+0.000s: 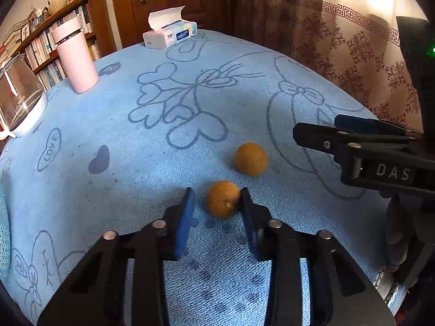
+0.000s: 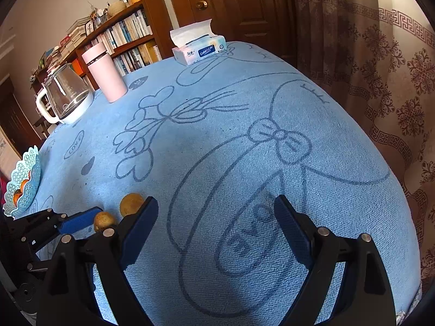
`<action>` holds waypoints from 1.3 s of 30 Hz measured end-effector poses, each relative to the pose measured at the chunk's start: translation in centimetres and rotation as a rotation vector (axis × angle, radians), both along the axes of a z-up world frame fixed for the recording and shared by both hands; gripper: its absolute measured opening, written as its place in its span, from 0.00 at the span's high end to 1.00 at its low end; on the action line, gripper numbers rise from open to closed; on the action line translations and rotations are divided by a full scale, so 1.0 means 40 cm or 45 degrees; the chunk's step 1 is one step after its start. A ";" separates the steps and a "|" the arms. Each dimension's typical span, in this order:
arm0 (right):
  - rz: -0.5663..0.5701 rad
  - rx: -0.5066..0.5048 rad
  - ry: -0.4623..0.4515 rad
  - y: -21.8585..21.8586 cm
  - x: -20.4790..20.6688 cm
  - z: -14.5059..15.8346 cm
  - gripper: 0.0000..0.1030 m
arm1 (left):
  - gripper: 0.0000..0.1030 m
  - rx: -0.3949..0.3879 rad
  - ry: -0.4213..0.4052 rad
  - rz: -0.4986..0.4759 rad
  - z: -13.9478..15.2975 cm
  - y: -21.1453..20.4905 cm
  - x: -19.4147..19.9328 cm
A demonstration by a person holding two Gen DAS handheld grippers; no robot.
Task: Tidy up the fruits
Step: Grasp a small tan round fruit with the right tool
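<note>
Orange-brown, the near fruit (image 1: 223, 202) is bracketed by the left gripper (image 1: 217, 203), jaws apart; closed unevenly, it could be rolled away. The right gripper (image 2: 216, 217) is held apart, empty.

A lived-in home: bookshelf (image 2: 119, 38) crammed with books, wooden door (image 2: 225, 2), patterned curtain (image 2: 380, 68), blue tablecloth (image 2: 244, 141).

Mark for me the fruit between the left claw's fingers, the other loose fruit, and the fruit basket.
Near fruit (image 1: 223, 203), left wrist view, middle of its skin.
Far fruit (image 1: 251, 159), left wrist view, its centre.
Fruit basket (image 2: 27, 174), right wrist view, lattice wall.
</note>
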State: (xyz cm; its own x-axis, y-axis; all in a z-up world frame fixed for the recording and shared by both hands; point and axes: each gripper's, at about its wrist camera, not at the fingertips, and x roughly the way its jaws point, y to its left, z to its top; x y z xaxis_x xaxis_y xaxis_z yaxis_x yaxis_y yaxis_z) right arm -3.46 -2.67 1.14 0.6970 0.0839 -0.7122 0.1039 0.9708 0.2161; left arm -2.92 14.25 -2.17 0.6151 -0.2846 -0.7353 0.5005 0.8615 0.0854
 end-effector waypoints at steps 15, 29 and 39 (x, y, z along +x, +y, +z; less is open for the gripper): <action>0.147 -0.024 -0.033 0.074 -0.008 0.017 0.16 | 0.77 -0.039 -0.112 0.119 0.045 0.081 -0.040; 0.337 -0.018 0.072 0.174 0.049 -0.017 0.52 | 0.77 -0.060 -0.100 0.190 0.041 0.145 -0.037; 0.298 -0.082 0.044 0.147 0.043 -0.002 0.72 | 0.72 -0.060 -0.064 0.177 0.033 0.134 -0.027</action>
